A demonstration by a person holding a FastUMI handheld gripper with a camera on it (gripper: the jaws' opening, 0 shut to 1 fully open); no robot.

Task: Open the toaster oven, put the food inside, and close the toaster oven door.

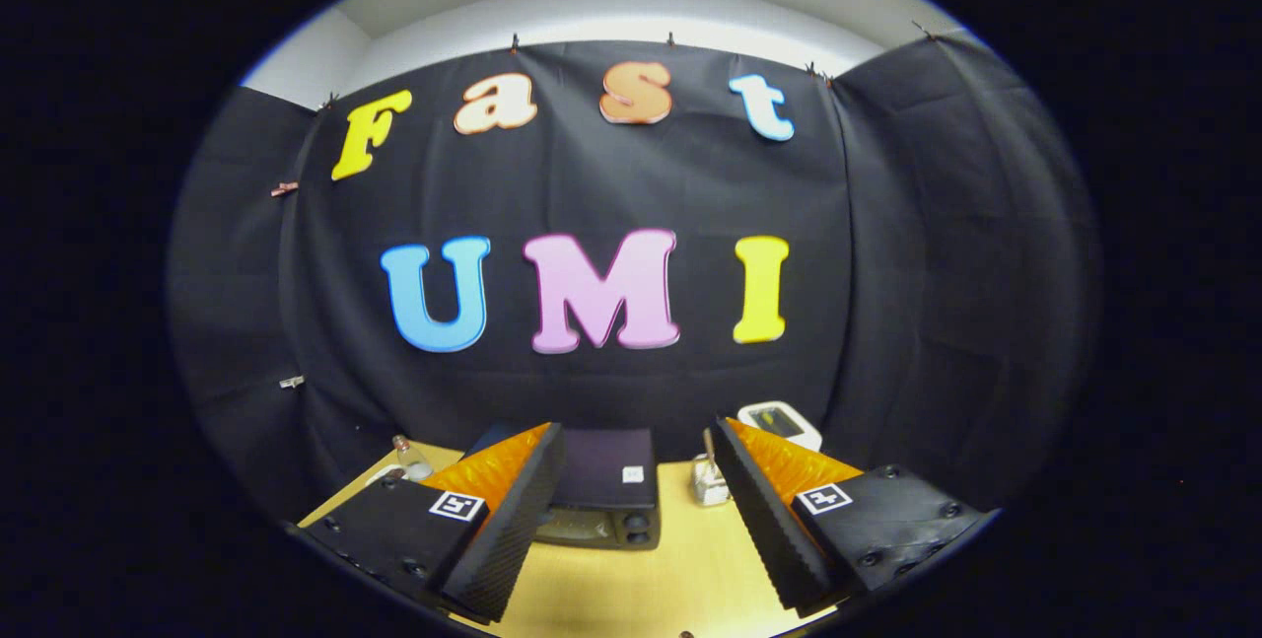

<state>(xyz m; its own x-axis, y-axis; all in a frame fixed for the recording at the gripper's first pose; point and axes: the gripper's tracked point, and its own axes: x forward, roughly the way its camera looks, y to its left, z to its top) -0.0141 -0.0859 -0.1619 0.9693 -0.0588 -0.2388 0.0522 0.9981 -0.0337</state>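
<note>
A dark toaster oven [606,490] sits on the wooden table [680,569] beyond my fingers, seen from above and in front, its door closed and its knobs at the right of its front. My gripper [636,530] hovers high over the table, open wide, nothing between its fingers. The left finger [508,530] covers the oven's left part. I cannot make out the food for sure.
A small clear jar with a stick in it [708,480] stands just right of the oven. A white device [781,423] lies at the table's back right. A small bottle and a white dish [406,465] sit at the back left.
</note>
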